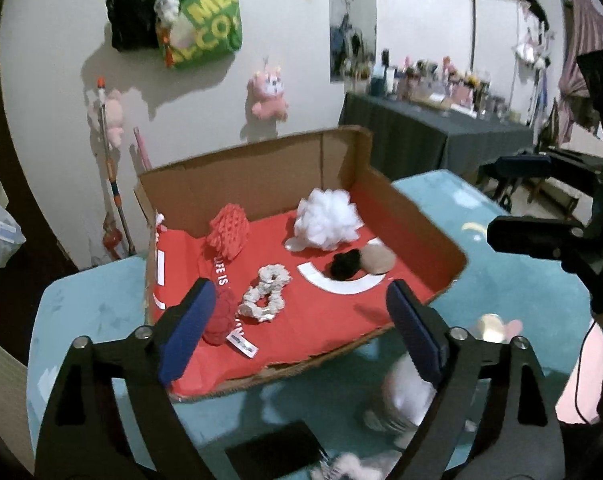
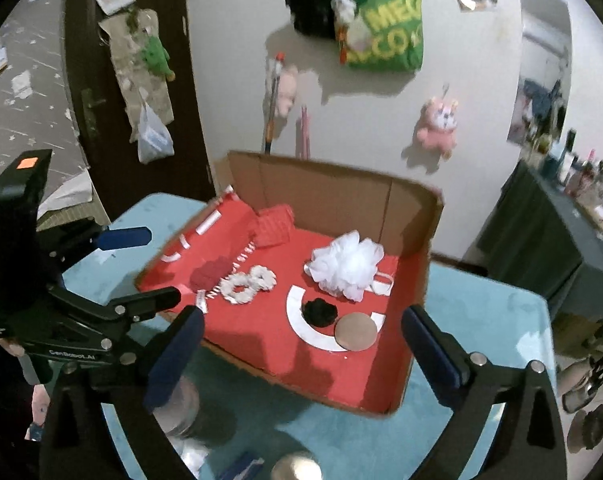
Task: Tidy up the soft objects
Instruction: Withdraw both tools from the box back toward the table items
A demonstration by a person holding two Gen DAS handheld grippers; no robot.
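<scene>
Cardboard box (image 2: pixel 341 192) holds soft items (both grippers (image 1: pixel 301 332) (image 2: pixel 301 356) gape wide, empty).

Both wrist cameras look obliquely down from near, left one from the left, sharing the cardboard box (image 1: pixel 261 184) (image 2: pixel 329 196) and wall behind.

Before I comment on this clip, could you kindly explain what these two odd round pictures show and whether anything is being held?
Each picture comes from a fisheye camera mounted on a hand-held two-finger gripper, looking along its fingers; a person carries one in each hand. The left gripper and the right gripper both stand open and hold nothing. Ahead, on a teal table, sits a cardboard box lined in red. Inside lie a white fluffy puff, a black pom-pom, a beige round pad, a white scrunchie and two red soft pieces.
</scene>
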